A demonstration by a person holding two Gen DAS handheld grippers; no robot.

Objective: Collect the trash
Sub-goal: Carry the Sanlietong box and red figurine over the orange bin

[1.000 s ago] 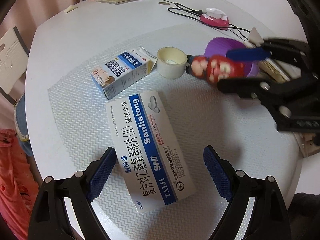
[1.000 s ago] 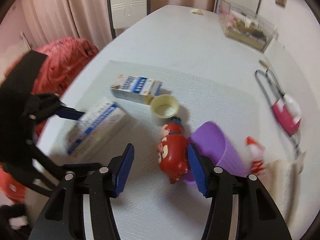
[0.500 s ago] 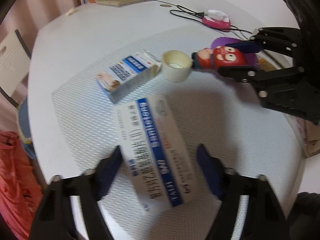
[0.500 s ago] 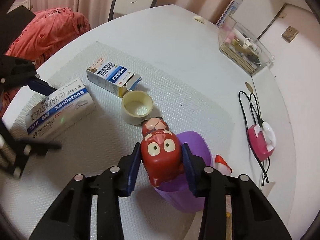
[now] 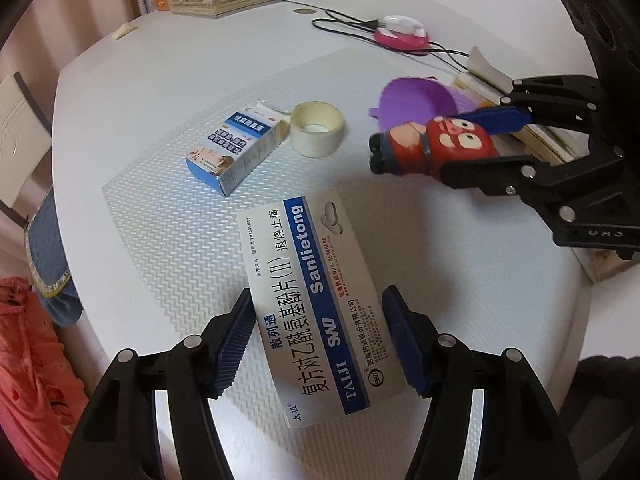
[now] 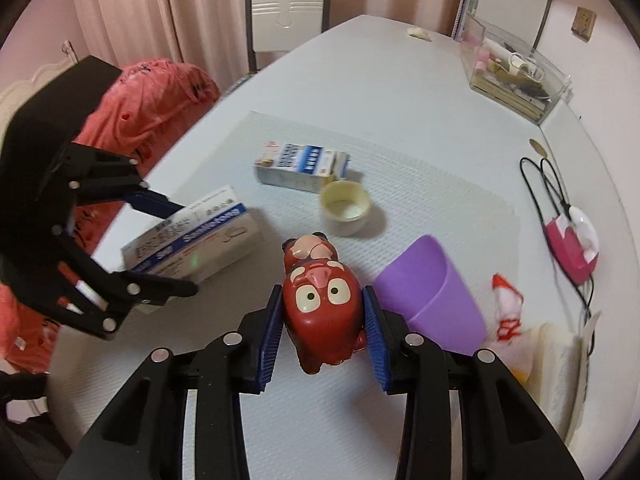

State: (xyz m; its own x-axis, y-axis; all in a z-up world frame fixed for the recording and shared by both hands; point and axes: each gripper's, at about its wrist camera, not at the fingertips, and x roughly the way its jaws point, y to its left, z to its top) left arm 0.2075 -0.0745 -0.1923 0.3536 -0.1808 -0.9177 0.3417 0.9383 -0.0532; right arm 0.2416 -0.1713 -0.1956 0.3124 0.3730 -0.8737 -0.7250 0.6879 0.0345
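On the white table's textured mat (image 5: 168, 216), the left gripper (image 5: 320, 344) clamps the Sanlietong medicine box (image 5: 316, 304) and the right gripper (image 6: 320, 320) pinches the red pig figurine (image 6: 320, 300), both seemingly lifted for binning.

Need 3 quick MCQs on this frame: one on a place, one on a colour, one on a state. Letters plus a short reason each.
1. Where is the roll of tape?
A. Inside the cup
B. On the mat beside the small blue and white box
C. In the clear organiser

2. What colour is the cup?
A. Green
B. Yellow
C. Purple

3. What does the right gripper have?
A. The red figure toy between its pads
B. Nothing, jaws wide apart
C. The large medicine box

Key:
1 B, the roll stands on the textured mat right next to that box's open end.
2 C, the tipped cup is purple in both views.
3 A, both blue pads press the toy's sides; the large medicine box sits in the left gripper.
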